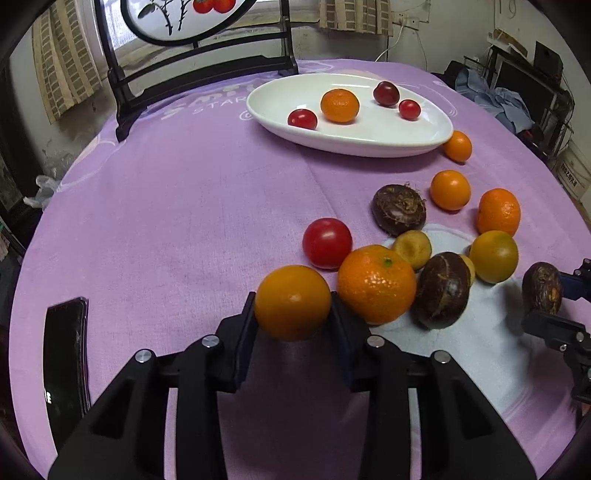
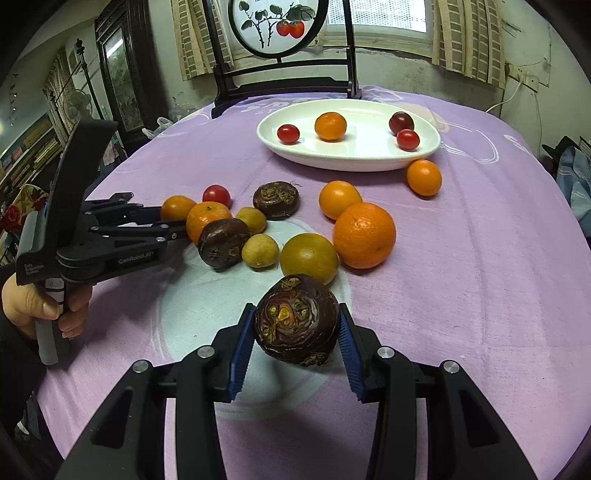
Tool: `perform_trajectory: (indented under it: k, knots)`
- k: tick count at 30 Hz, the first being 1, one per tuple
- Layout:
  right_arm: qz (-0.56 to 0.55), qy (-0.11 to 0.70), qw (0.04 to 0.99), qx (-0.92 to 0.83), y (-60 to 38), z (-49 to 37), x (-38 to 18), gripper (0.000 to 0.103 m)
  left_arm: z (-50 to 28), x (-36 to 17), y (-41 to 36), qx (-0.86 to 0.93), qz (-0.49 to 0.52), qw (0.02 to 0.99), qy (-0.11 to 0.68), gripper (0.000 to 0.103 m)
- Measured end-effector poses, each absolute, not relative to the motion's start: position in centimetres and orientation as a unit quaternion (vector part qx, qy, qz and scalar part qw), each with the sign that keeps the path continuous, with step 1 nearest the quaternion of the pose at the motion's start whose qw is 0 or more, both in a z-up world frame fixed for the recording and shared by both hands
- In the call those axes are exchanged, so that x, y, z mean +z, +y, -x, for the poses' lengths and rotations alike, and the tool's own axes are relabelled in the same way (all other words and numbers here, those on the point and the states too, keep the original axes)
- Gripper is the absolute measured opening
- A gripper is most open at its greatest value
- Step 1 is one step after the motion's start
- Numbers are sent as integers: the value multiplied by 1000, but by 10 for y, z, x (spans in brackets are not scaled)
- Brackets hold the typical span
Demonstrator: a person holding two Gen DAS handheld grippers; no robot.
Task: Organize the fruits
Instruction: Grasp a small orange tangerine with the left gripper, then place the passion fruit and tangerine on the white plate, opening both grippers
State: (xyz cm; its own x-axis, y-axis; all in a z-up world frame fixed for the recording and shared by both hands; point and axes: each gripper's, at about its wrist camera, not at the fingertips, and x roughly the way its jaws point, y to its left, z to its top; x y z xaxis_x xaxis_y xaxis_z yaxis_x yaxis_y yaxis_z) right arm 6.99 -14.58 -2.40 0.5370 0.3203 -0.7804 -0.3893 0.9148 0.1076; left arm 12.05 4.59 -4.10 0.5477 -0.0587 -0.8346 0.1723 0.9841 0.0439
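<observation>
My left gripper (image 1: pixel 293 314) is shut on a small smooth orange fruit (image 1: pixel 292 302), which also shows in the right wrist view (image 2: pixel 176 207). My right gripper (image 2: pixel 297 330) is shut on a dark brown water chestnut (image 2: pixel 295 319), seen at the right edge of the left wrist view (image 1: pixel 542 287). A white oval dish (image 1: pixel 424 136) at the far side holds an orange (image 1: pixel 340 105), two red cherry tomatoes (image 1: pixel 302 119) and a dark plum (image 1: pixel 386 93). Several oranges, chestnuts, a tomato (image 1: pixel 327 242) and small yellow fruits lie loose on the purple cloth.
A dark wooden stand with a round painted screen (image 2: pixel 277 27) stands at the table's far edge. A black phone (image 1: pixel 66 354) lies on the cloth at the left. The purple cloth (image 1: pixel 184 203) covers the round table.
</observation>
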Motion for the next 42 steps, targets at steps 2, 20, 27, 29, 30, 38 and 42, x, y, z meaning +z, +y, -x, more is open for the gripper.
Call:
perform_trajectory:
  k: [2, 20, 27, 29, 30, 38, 42]
  knots:
    - [40, 433, 877, 203, -148, -69, -21, 44, -116, -36, 47, -63, -56, 879, 470, 36]
    - [34, 355, 912, 201, -175, -101, 52, 44, -124, 64, 18, -94, -15, 909, 407, 36]
    - [45, 345, 913, 215, -164, -152, 63, 44, -186, 58, -15, -101, -19, 903, 418, 37]
    - [51, 352, 910, 214, -160, -170, 57, 44, -207, 47, -22, -104, -14, 896, 431, 37]
    - [55, 357, 908, 215, -159, -183, 52, 44, -219, 39, -25, -101, -9, 891, 442, 37]
    - [48, 408, 888, 204, -164, -258, 7, 44, -277, -10, -26, -76, -5, 872, 484, 37]
    - [32, 428, 881, 200, -167, -281, -7, 45, -292, -22, -20, -67, 7, 860, 506, 37]
